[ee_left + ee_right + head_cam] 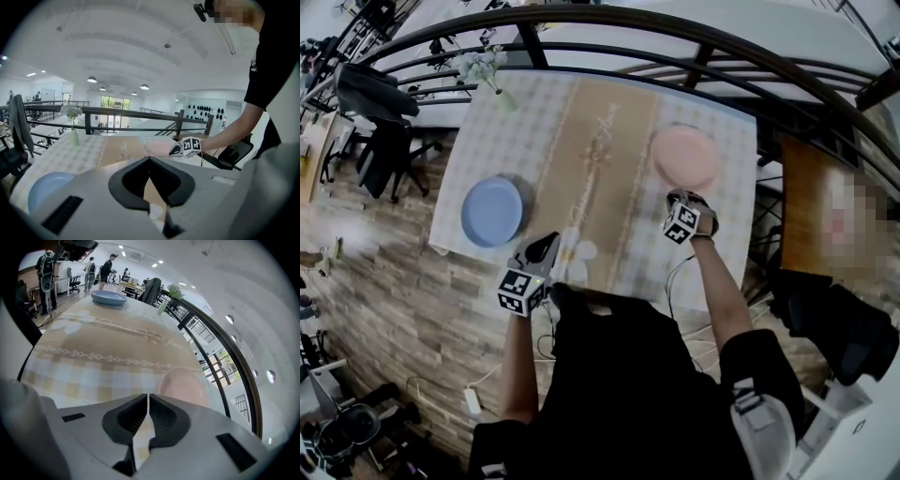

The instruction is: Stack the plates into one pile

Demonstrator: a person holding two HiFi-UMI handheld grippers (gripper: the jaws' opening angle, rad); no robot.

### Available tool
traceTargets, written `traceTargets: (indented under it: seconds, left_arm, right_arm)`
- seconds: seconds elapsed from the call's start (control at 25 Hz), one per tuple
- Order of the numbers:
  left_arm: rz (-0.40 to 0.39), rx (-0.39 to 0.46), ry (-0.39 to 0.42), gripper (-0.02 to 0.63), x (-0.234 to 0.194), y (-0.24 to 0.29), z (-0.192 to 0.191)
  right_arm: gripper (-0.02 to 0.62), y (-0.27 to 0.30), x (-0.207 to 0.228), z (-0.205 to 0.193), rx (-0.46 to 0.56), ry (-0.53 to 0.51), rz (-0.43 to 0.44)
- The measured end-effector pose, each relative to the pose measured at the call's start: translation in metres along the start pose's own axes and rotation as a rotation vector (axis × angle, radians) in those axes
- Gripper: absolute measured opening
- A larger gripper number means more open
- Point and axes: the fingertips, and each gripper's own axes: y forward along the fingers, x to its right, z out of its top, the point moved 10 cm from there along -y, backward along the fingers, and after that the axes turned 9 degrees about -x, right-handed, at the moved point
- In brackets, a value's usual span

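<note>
Right gripper [680,199] hangs just short of the pink plate [684,157], which lies straight ahead, right of the tan runner [591,169]; its jaws stand a crack apart, holding nothing. Left gripper [549,242], clenched and empty, sits at the runner's near end. The blue plate [492,211] lies left of the runner, nearer that hand

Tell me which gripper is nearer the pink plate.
Right. The right gripper hovers at the near edge of the pink plate; the left gripper is across the runner, close to the blue plate.
</note>
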Motion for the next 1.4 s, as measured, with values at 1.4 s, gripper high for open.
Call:
traceTargets:
  seconds: [1.4]
  left_arm:
    - [0.159, -0.034, -0.113, 0.0, -0.005, -0.057, -0.052]
  right_arm:
    - [0.026, 0.072, 0.011, -0.005, -0.126, -0.021, -0.086]
